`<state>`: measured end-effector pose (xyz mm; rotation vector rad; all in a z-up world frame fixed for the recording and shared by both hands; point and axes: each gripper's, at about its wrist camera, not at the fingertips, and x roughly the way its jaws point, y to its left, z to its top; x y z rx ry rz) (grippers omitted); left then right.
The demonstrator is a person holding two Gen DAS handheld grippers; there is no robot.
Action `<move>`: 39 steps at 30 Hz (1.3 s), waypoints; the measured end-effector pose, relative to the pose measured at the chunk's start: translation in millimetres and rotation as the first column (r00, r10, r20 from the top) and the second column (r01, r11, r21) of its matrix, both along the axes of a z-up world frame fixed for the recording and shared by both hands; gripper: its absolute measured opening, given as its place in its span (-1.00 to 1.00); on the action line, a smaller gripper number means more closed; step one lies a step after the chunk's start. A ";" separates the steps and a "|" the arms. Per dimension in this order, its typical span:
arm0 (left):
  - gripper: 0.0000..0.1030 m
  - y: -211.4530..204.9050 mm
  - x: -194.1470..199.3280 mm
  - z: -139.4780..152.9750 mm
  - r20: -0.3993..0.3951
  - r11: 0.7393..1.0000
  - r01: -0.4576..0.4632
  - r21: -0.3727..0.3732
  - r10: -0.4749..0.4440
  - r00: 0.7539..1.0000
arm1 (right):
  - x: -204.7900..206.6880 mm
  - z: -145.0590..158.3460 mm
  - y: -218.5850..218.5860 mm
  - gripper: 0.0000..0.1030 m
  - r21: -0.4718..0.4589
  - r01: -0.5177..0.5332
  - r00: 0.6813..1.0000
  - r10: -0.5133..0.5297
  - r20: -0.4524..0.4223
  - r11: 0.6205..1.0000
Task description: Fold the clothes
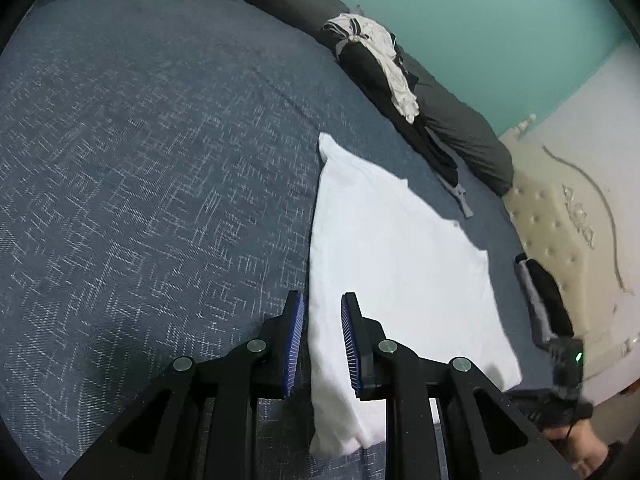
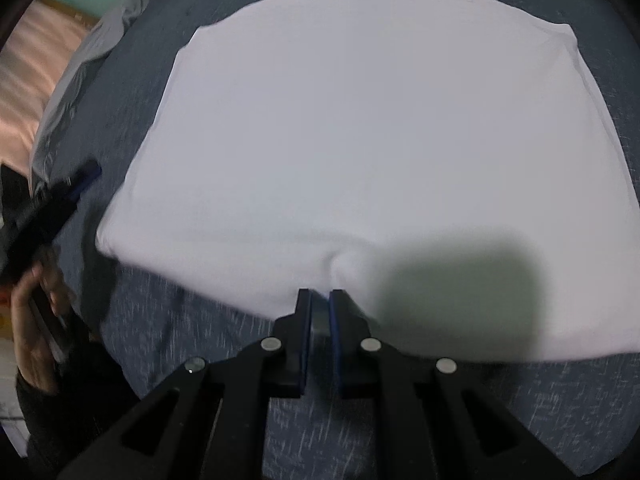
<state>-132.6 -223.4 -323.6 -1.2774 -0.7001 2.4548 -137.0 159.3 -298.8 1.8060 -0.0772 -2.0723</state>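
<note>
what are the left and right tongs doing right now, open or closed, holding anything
Left tongs: open, holding nothing, poised over the white garment.
Right tongs: closed on the near edge of the white garment.

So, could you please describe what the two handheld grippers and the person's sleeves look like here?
Both the left gripper and the right gripper are matte black linkage frames with round silver pivot pins. Their flat fingers carry ribbed blue pads on the inner faces. Seen from the left wrist camera, the right gripper's body shows a small green light. The person's left sleeve looks dark.
</note>
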 end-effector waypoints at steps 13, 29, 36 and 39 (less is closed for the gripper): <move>-0.58 -11.7 -4.7 -8.4 -0.007 1.000 -0.019 -0.006 0.019 1.000 | -70.3 -17.4 -15.2 -0.84 0.037 0.045 0.999 -0.045 0.000 0.998; -0.58 -11.5 -10.5 -14.6 -0.004 0.998 -0.009 -0.059 0.009 1.000 | -178.5 -23.7 -34.5 -0.84 0.023 0.117 0.989 -0.115 -0.093 0.993; -0.58 -10.9 -16.2 -16.2 -0.007 0.998 -0.016 -0.055 0.015 1.000 | -219.7 -16.6 -30.9 -0.84 0.004 0.147 0.978 -0.145 -0.151 0.989; -0.58 -10.7 -18.8 -13.2 -0.014 0.999 -0.012 -0.039 0.011 1.000 | -229.2 -14.9 -27.3 -0.84 -0.014 0.175 0.968 -0.175 -0.179 0.984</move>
